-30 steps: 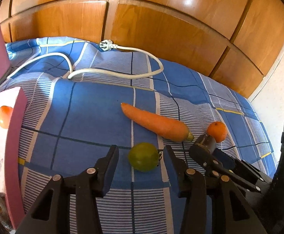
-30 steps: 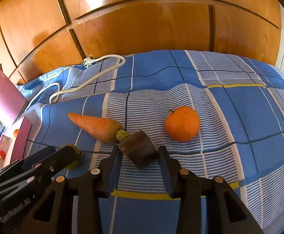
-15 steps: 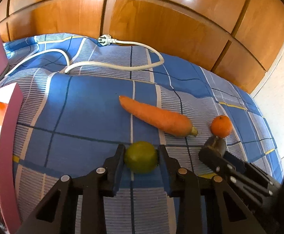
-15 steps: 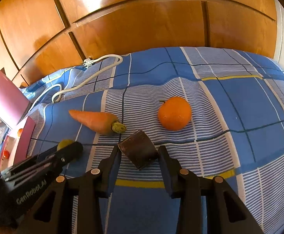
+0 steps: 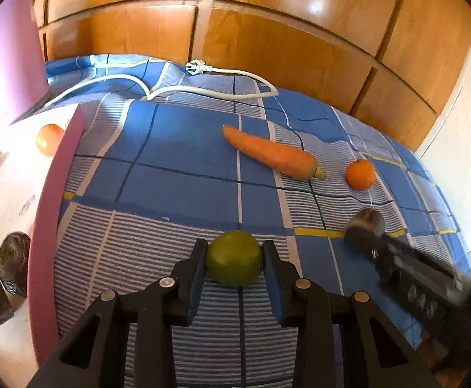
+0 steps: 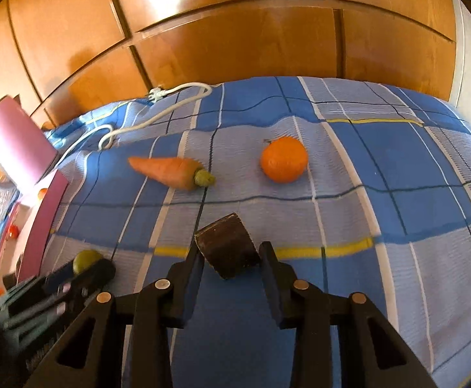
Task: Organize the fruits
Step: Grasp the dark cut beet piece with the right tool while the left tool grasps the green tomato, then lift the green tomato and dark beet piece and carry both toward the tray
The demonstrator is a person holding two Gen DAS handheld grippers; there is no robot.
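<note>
Left wrist view shows the left hand-held gripper (image 5: 234,260) pinching a green lime (image 5: 233,258) across its middle above the bed (image 5: 177,148); round, firm, smooth-skinned, it likely slips if squeezed off-centre. Right hand-held gripper (image 6: 232,255) is closing on a dark brown block (image 6: 227,245).

Both tools look alike: each hand-held gripper, the left (image 5: 233,260) and the right (image 6: 230,253), is matte black plastic with two flat, blocky fingers on angular, open-framed struts. Round silver rivets dot the joints, four in a row across each. Seen side-on, the body carries pale, blurred lettering.
</note>
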